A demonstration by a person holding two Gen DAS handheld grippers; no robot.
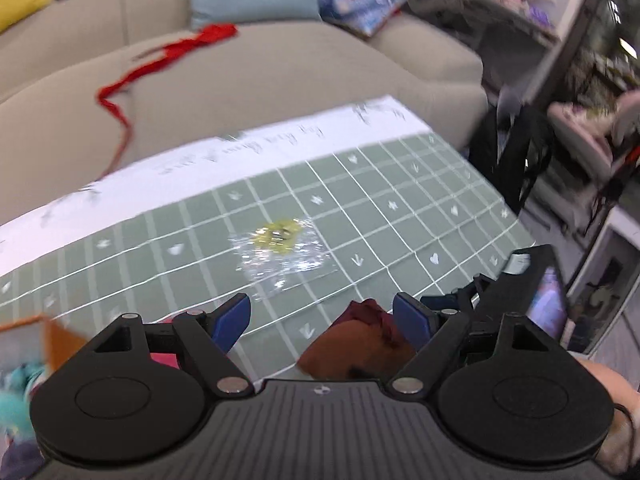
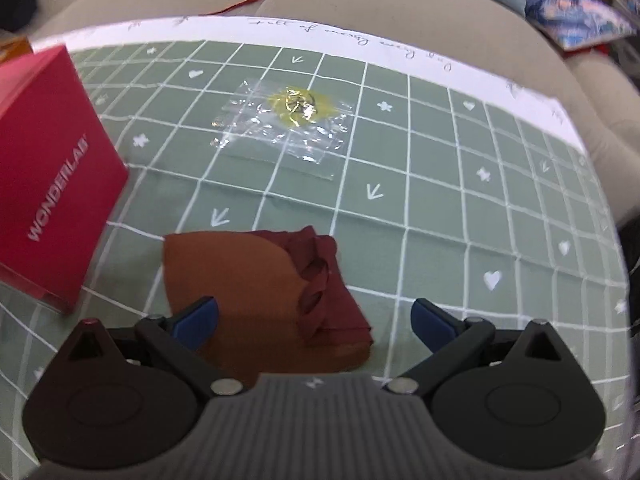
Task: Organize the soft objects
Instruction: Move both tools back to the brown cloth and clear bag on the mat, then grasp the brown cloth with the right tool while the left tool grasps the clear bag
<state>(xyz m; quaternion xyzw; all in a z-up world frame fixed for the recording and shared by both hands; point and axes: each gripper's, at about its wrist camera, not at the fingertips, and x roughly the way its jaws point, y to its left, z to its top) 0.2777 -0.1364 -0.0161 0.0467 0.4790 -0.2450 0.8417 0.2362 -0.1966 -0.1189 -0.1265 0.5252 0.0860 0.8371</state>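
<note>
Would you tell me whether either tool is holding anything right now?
Nothing is held: the left tool and right tool are open above the folded brown cloth.

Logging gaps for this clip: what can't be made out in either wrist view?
- Folded cloth: near edge hidden behind right gripper.
- Handwriting on the white border: motion-blurred in left view.
- Clear packet: yellow contents too small to identify.
- Pink box: cut off by frame edge.

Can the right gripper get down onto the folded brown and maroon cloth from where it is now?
Probably yes: the right gripper is open, the folded cloth lies just ahead between its fingers, and the pink box stands off to one side.
</note>
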